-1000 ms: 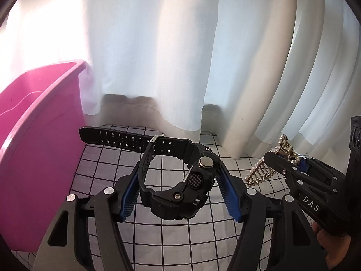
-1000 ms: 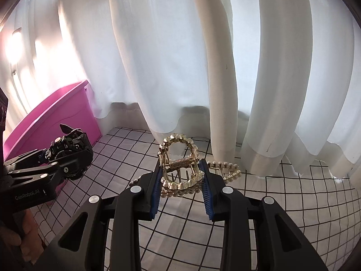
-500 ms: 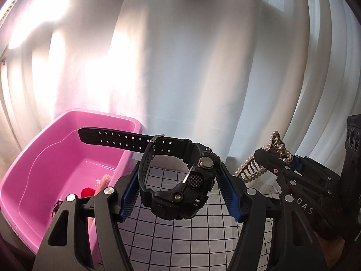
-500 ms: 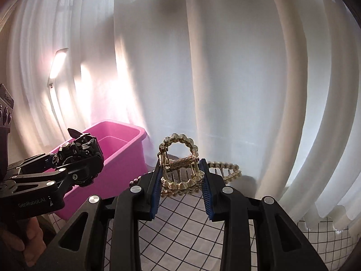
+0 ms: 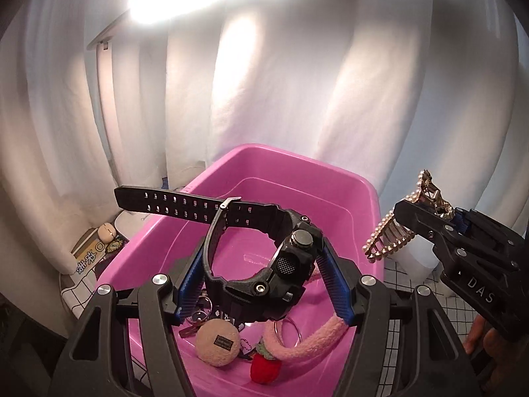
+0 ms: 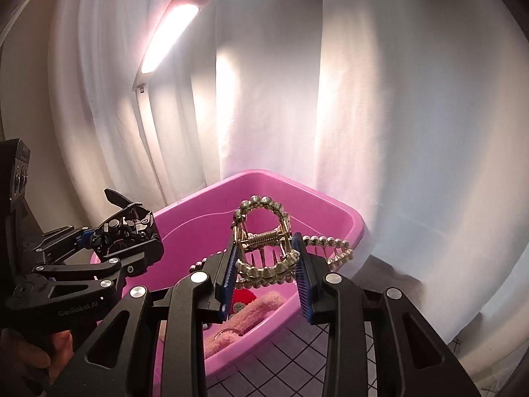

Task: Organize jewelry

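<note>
Keys (image 5: pixel 198 322) (half-hidden behind the watch (image 5: pixel 264 264)), label on the plush ball (image 5: pixel 218 342) unreadable

Two wrist cams, each looking fwd and down along its own fingers, close over a pink tub (image 5: pixel 370 198) before white curtains (image 5: pixel 281 82). Both share tub (image 6: pixel 350 221) and curtains; each catches the other gripper at frame edge.

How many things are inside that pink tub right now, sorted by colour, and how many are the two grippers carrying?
Pink, in the tub: 2, a round plush ball and a long fuzzy piece
Red, in the tub: 1, a strawberry charm
Metal, in the tub: 1, a bunch of keys and rings
Black, carried: 1, a watch
Gold, carried: 1, a hair claw
Total: 6
</note>
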The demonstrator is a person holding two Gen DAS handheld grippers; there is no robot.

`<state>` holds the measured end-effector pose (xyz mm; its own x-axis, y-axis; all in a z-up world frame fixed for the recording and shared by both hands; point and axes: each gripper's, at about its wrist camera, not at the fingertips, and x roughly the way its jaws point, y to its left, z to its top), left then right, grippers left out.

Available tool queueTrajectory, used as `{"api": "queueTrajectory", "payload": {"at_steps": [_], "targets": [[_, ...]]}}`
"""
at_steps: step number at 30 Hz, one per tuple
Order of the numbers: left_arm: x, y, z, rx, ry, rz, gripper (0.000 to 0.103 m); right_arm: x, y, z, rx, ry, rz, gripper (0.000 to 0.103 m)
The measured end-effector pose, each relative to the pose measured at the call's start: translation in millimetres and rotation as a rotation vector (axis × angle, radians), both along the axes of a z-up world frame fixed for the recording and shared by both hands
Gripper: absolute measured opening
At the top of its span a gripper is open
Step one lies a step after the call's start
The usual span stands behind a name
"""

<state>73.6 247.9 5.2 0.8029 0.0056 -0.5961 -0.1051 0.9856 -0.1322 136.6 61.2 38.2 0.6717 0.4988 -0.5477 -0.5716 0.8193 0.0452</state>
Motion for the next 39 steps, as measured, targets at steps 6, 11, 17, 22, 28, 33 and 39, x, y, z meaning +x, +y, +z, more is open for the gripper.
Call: {"api": "queueTrajectory", "payload": {"at_steps": [6,11,17,22,28,33,39], "targets": [[16,25,-23,0.001,0.074,0.024,0.063,26,45,-24,-0.071,0.084,0.022,0.031],[28,34,-36,0.009,0.134,0.036,0.064,39,61,-41,-0.129,0.132,0.009,0.031],[29,39,-33,0.041,0.111,0.063,0.091,47,71,-46,-0.188,0.133,-0.033,0.069],[31,39,-27,0.068,0.101,0.079,0.093,48,67,-40,-0.187,0.107,-0.056,0.069],[34,48,-29,0.057,0.135,0.132,0.096,46,58,-37,-0.159,0.117,-0.084,0.069],[35,52,-29,0.037,0.176,0.155,0.096,38,54,-35,-0.154,0.117,-0.101,0.069],[33,49,-25,0.04,0.193,0.172,0.096,29,47,-31,-0.137,0.128,-0.122,0.069]]}}
